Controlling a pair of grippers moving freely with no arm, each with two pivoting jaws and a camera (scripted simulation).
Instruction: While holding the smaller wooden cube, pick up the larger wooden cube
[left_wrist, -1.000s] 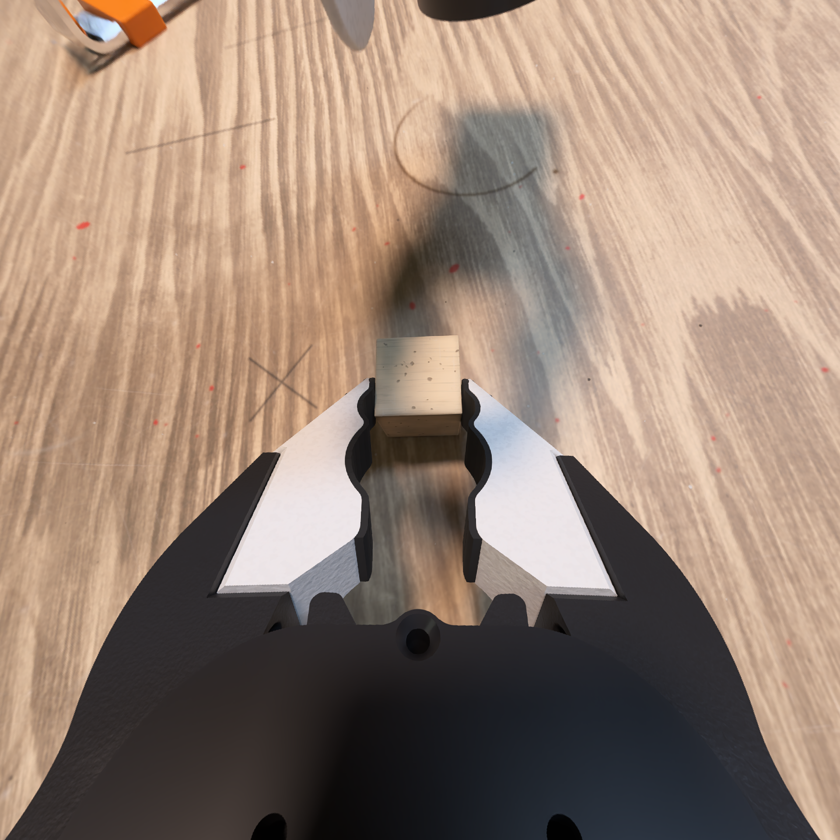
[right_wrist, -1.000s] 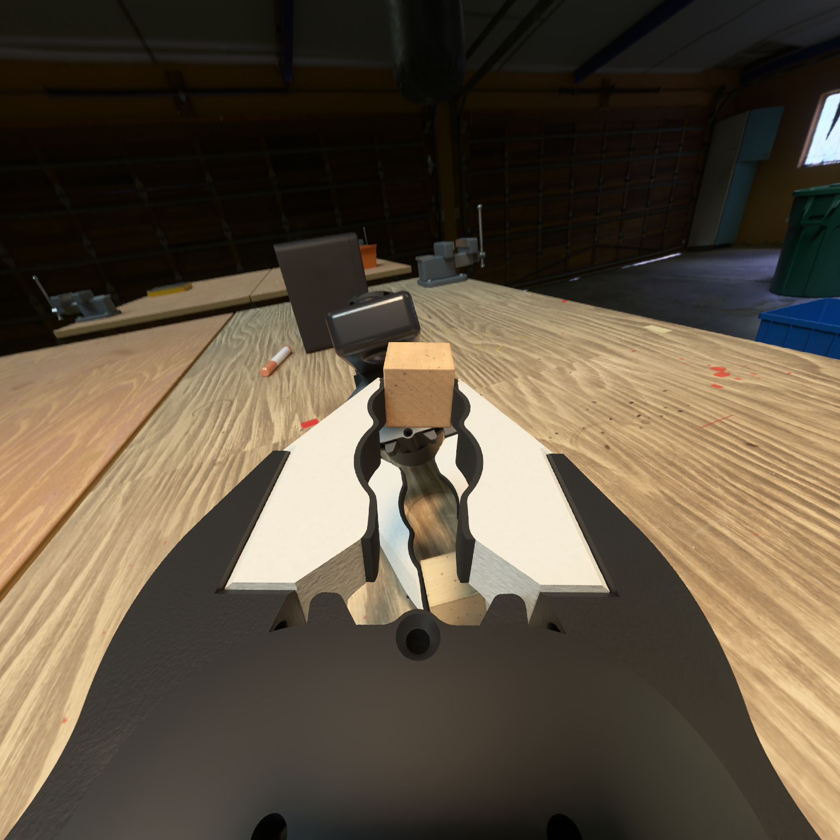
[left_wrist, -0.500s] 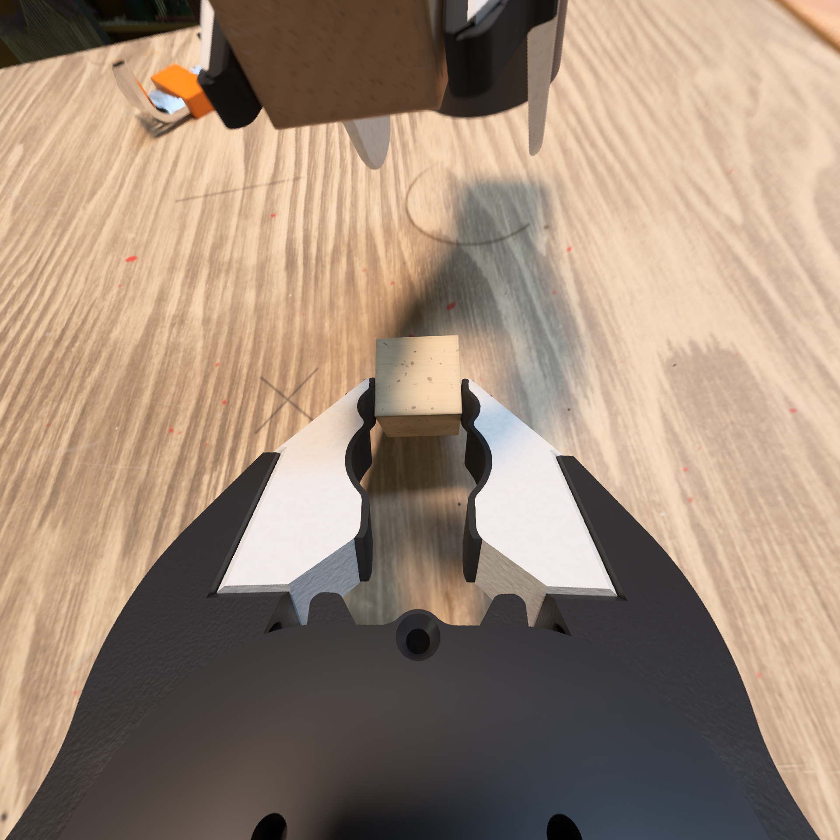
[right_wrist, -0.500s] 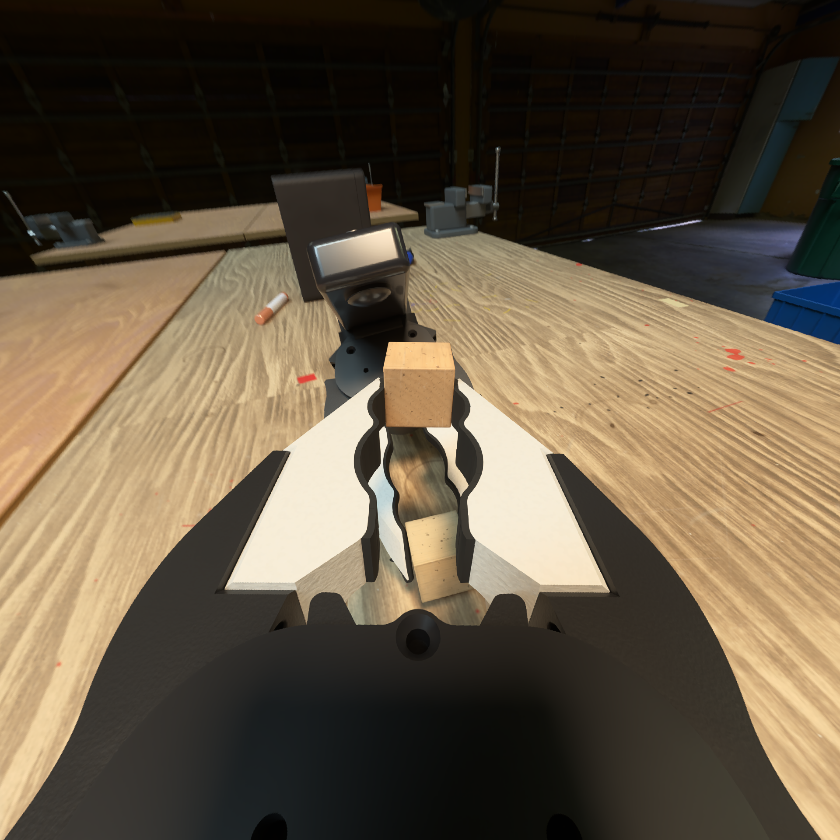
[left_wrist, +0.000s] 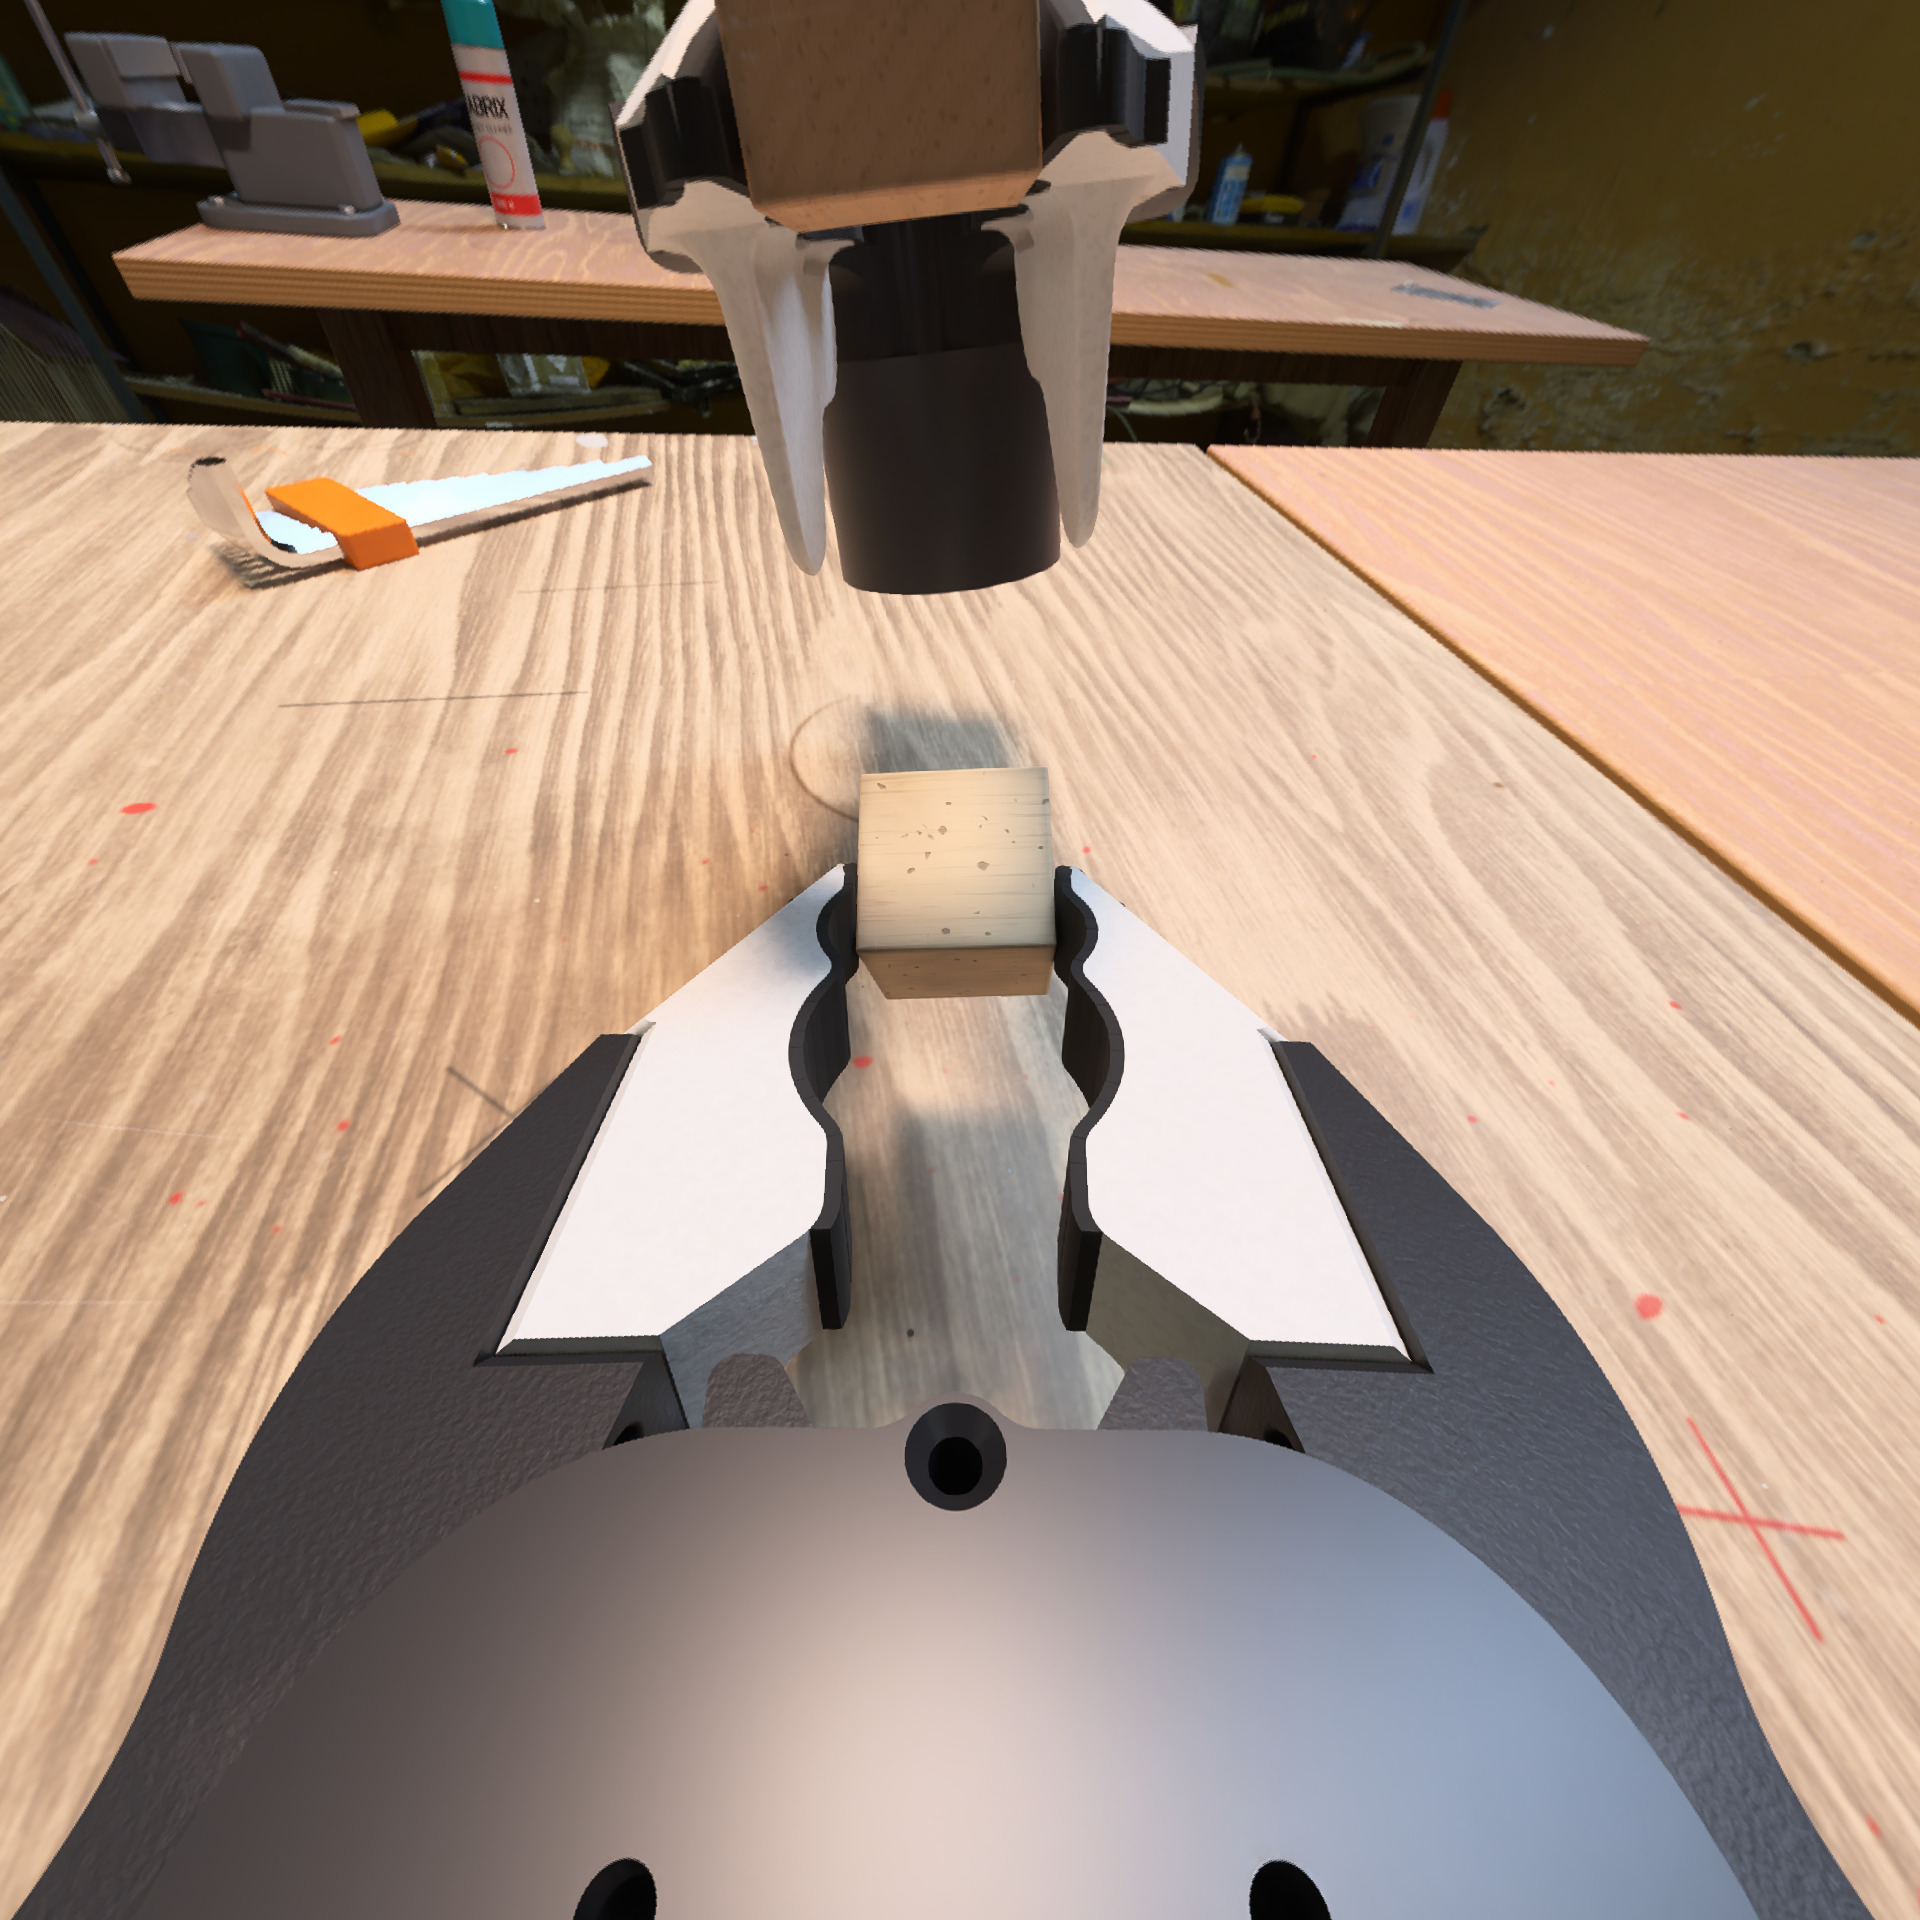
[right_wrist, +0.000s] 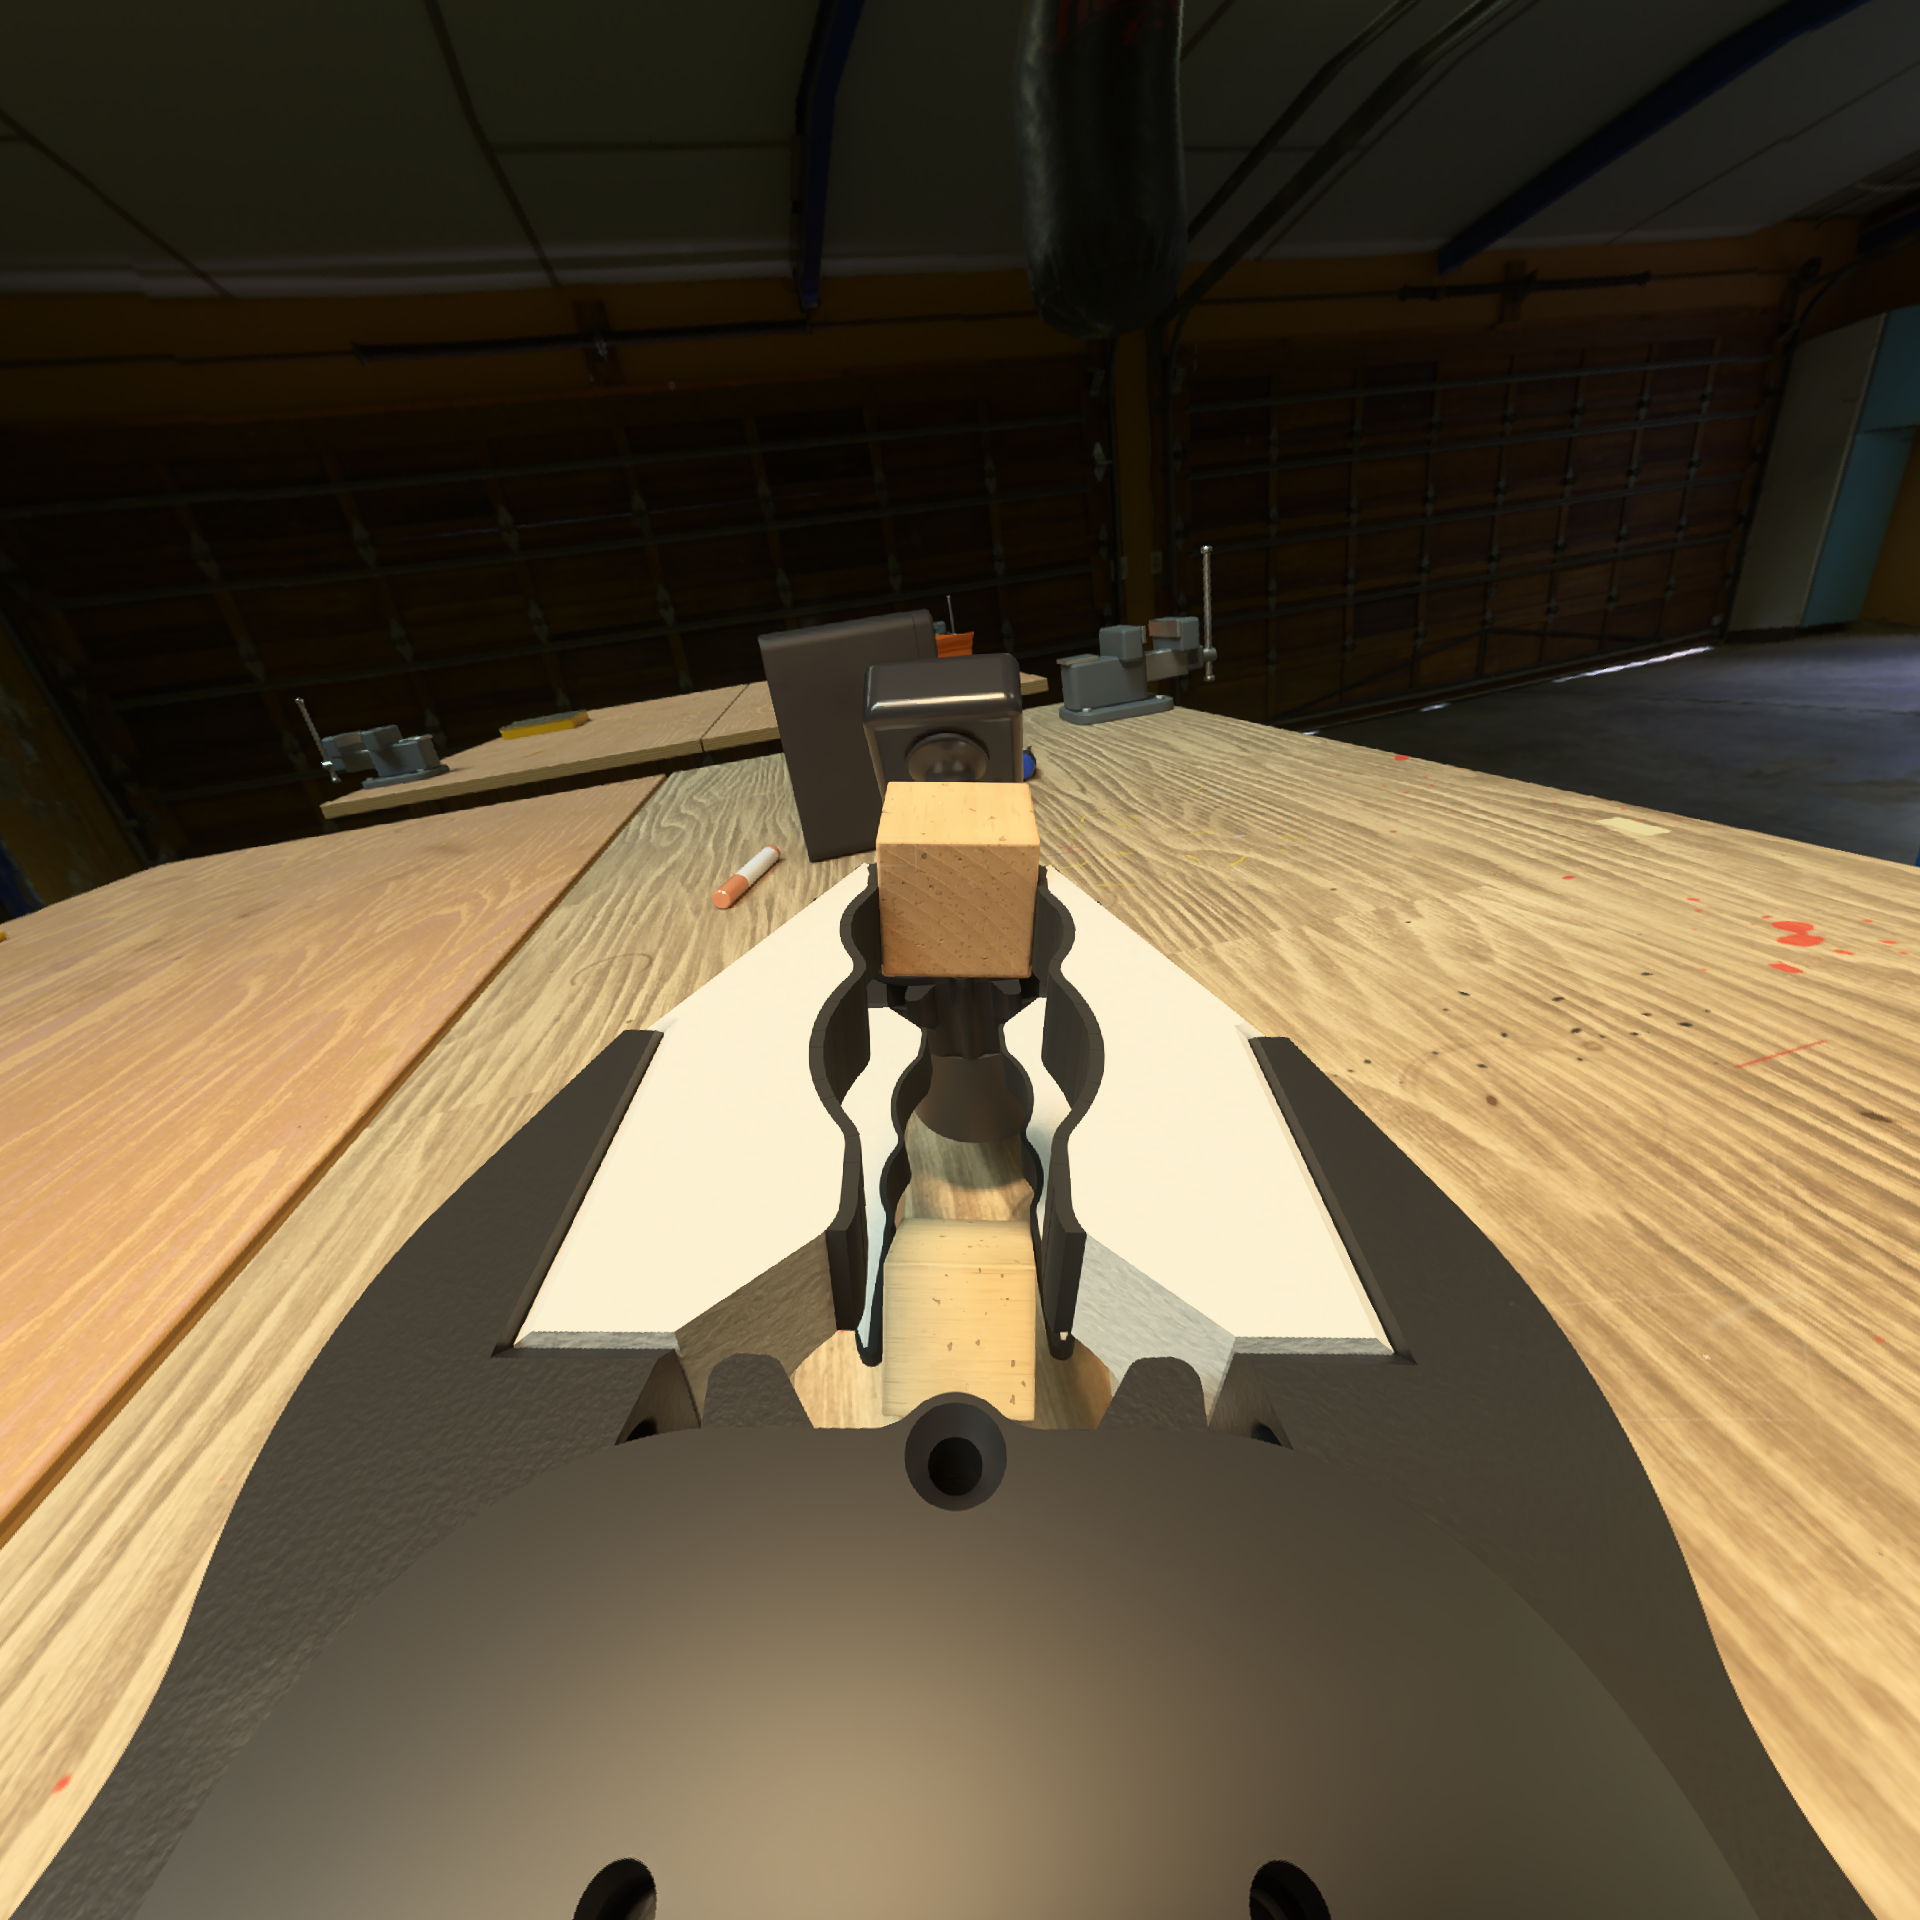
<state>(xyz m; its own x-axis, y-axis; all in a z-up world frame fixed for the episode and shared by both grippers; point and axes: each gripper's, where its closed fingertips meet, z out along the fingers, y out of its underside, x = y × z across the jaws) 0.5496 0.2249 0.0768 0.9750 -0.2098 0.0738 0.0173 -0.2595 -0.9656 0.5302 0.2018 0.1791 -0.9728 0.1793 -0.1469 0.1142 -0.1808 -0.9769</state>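
Note:
My left gripper (left_wrist: 954, 894) is shut on the larger, pale speckled wooden cube (left_wrist: 951, 862) and holds it just above the wooden table (left_wrist: 416, 935). My right gripper (right_wrist: 956, 904) is shut on the smaller, tan wooden cube (right_wrist: 956, 878) and holds it high in the air. In the left wrist view the right gripper hangs straight ahead and above, with the tan cube (left_wrist: 883, 104) between its white fingers (left_wrist: 779, 364). In the right wrist view the pale cube (right_wrist: 961, 1320) shows below, through the gap between my fingers, with the left gripper's dark body (right_wrist: 940, 717) beyond.
A handsaw with an orange grip (left_wrist: 416, 509) lies at the far left of the table. A marker (right_wrist: 746, 876) and a dark box (right_wrist: 821, 727) stand behind the left gripper. A second board (left_wrist: 1662, 675) adjoins on the right. Vises (right_wrist: 1132, 665) sit on benches farther off.
The left gripper has risen and tipped up with the pale cube, so the far bench now shows. The right gripper with the tan cube now shows fully ahead and above.

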